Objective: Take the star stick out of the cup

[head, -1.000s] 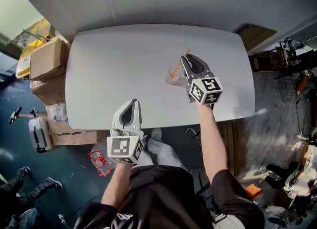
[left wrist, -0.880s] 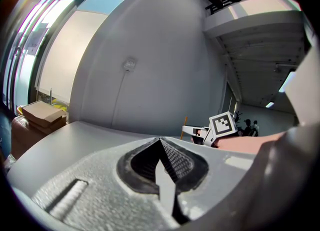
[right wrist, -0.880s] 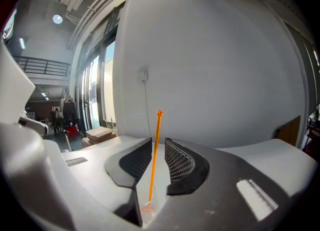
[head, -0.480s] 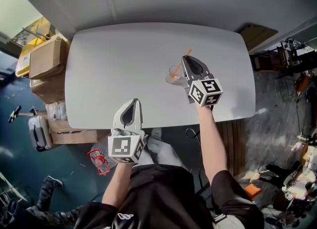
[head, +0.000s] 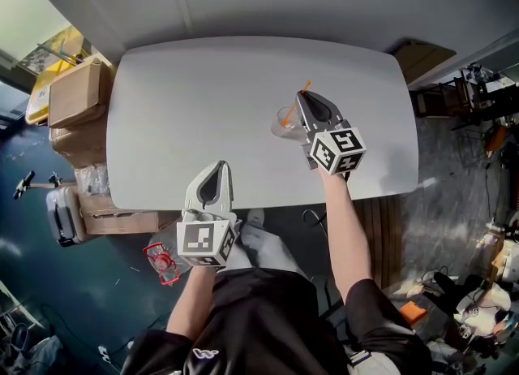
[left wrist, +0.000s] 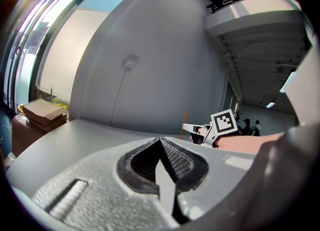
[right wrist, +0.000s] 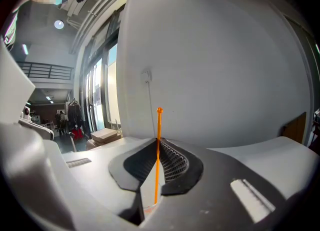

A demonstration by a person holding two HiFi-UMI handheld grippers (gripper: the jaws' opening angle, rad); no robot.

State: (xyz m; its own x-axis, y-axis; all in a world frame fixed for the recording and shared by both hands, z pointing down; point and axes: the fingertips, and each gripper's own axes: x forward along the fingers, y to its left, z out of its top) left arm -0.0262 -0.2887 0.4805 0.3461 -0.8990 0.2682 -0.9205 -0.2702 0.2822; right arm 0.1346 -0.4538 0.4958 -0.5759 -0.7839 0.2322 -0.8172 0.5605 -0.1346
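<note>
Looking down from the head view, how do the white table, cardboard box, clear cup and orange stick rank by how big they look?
1. white table
2. cardboard box (it sits lower and farther from the camera, so it may look undersized)
3. clear cup
4. orange stick, a thin sliver, partly hidden

Head view steeply down over table (head: 203, 97), gripper views low, near-level — both facing wall (left wrist: 150, 75).

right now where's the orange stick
In the head view the orange stick stands in the clear cup, right of the middle of the table, pinched between the jaws of the right gripper, which have just been closing on it.
</note>
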